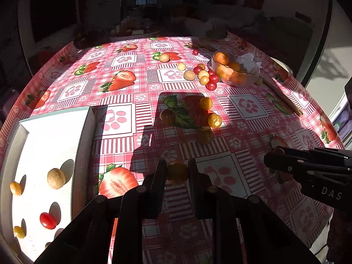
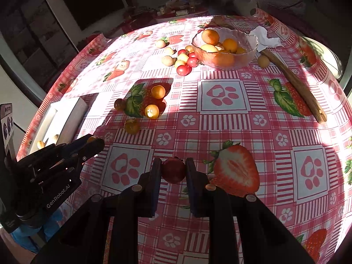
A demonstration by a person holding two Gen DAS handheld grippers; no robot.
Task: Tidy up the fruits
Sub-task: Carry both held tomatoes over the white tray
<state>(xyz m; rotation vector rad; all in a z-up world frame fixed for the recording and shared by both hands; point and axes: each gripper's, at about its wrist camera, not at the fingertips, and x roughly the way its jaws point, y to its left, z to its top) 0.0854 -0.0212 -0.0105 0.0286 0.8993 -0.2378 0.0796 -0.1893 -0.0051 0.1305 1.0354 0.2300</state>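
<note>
We note a yellow tomato (image 1: 177, 173) clamped in the left gripper (image 1: 177, 171) and a red tomato (image 2: 173, 169) in the right gripper (image 2: 173, 169), fingers closed on each, above the tabletop (image 2: 222, 132). "GenRobot.AI" reads in the right view, "DAS" in the left. Only the left view shows the tray (image 1: 39, 145) interior.

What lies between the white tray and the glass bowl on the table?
In the left wrist view, loose small fruits on the tablecloth lie between white tray and glass bowl.

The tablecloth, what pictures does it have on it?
The tablecloth is red-and-white checked, with strawberries and paw prints. The right wrist view shows it best.
</note>
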